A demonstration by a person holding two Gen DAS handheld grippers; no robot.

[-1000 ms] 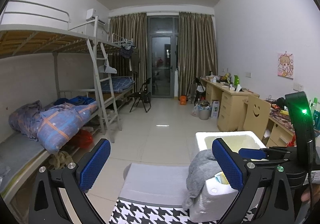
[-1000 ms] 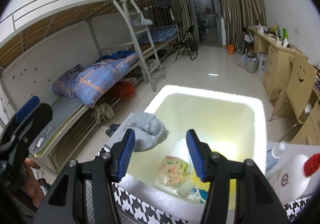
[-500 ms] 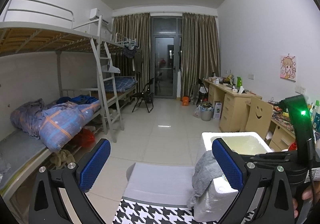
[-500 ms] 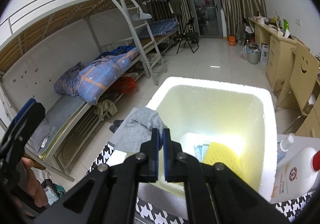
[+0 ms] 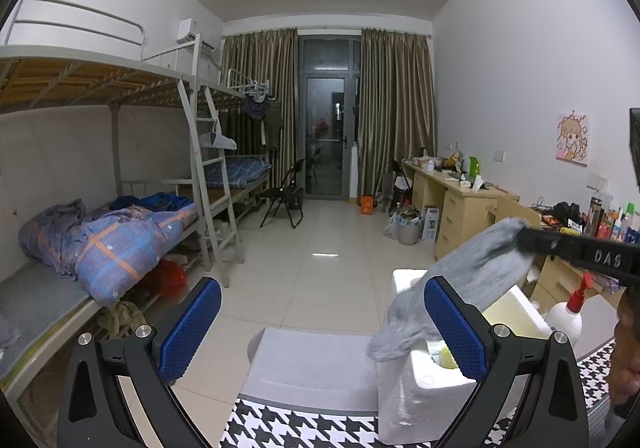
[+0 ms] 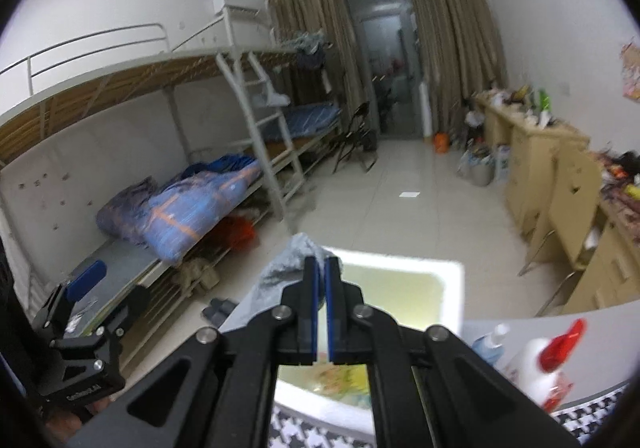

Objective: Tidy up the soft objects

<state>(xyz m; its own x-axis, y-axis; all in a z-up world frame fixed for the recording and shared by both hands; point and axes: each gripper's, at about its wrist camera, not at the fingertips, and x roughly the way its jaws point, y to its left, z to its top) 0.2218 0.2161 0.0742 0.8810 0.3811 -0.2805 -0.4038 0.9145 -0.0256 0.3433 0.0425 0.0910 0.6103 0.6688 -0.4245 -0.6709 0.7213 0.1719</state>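
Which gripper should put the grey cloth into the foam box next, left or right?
Right. The right gripper is already shut on the grey cloth, lifted over the foam box. The left gripper is open, empty, beside the box.

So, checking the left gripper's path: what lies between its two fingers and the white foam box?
In the left wrist view, the left gripper stands open, its right finger overlapping the foam box; only a grey cloth, pinched by the right gripper, hangs there.

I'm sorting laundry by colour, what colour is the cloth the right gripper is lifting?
Plain grey. The cloth shows best in the left wrist view, pinched by the right gripper.
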